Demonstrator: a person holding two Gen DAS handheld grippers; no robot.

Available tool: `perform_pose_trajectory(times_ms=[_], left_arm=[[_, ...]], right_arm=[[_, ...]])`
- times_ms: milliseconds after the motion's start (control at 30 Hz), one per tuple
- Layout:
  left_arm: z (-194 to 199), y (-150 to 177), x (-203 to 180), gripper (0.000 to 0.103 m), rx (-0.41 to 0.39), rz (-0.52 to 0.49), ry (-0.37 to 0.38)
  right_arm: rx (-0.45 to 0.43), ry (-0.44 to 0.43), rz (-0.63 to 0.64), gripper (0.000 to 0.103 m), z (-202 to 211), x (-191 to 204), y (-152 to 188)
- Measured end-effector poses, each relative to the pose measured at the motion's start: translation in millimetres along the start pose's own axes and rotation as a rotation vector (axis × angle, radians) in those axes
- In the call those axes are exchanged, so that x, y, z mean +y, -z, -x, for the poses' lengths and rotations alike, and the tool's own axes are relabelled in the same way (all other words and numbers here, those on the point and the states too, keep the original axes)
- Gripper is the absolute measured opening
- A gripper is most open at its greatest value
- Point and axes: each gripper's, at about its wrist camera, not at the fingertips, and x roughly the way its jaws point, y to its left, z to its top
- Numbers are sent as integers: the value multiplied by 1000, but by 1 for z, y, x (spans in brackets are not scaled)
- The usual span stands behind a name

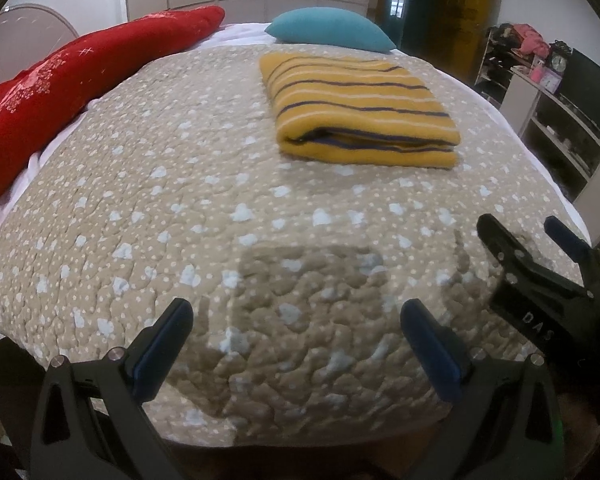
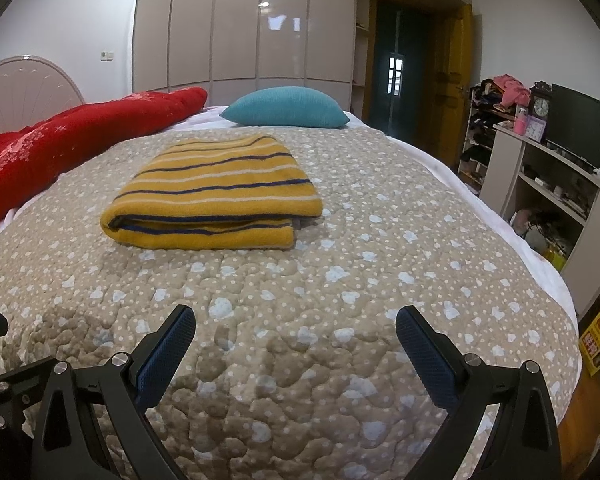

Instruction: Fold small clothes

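1. While your folded yellow striped garment (image 2: 214, 192) lay mid-bed on the beige dotted quilt (image 2: 340, 280), bare quilt stretched between it and the near edge.
2. Your left gripper (image 1: 296, 344) and right gripper (image 2: 296, 344) hovered spread wide, holding nothing.

The red quilt (image 1: 56, 96) runs off the left edge in both views, the right gripper (image 1: 536, 236) is cut by the left wrist view's right edge, the shelf clutter (image 2: 548, 196) is too small to identify, and the folded garment's (image 2: 212, 192) inner layers are possibly hidden.
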Motion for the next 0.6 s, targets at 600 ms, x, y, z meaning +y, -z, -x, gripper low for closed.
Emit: perform_pose_trajectory(times_ms=[600], left_arm=[[-10, 0, 5, 103, 26, 19, 10]], right_arm=[[-3, 0, 4, 102, 0, 1, 1]])
